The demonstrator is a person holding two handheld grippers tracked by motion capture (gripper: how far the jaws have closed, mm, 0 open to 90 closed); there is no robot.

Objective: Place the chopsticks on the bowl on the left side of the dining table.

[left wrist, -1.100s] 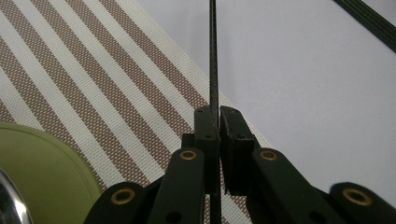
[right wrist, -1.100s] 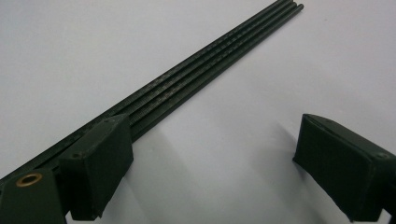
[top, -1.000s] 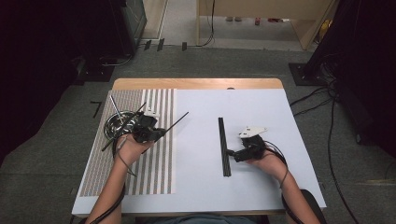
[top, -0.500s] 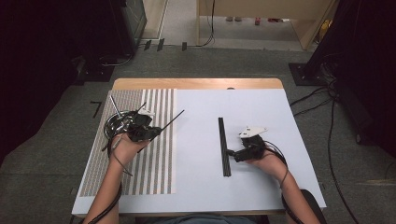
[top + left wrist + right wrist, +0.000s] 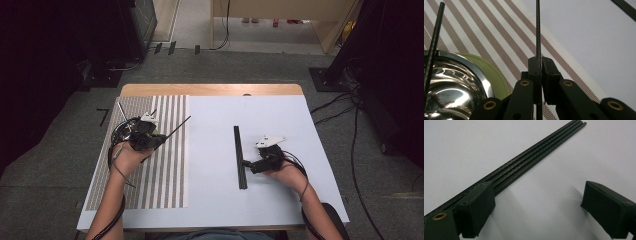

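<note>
Clearly the job is only partly done: thin black rods are being moved from a bundle on the right of the desk to a shiny metal bowl at the left.

The left claw is clamped on one black rod. In the left gripper view the two jaws stand nearly together, with the rod pinched between them and running straight up out of the frame. From the high view that rod slants up and to the right over the striped placemat, its tip near the mat's right edge, so it is carried in the air just right of the bowl and not yet set down.

One other rod already leans on the bowl's rim; in the high view it sticks out towards the far left. That one I judge as delivered.

The remaining rods, three or four lying side by side, rest flat on the white sheet, right of centre. The right claw sits open and wide beside their near end, one jaw touching or just beside the bundle, holding nothing.

Left to do, as I read it: put the held rod into the bowl, then fetch the remaining ones.
</note>
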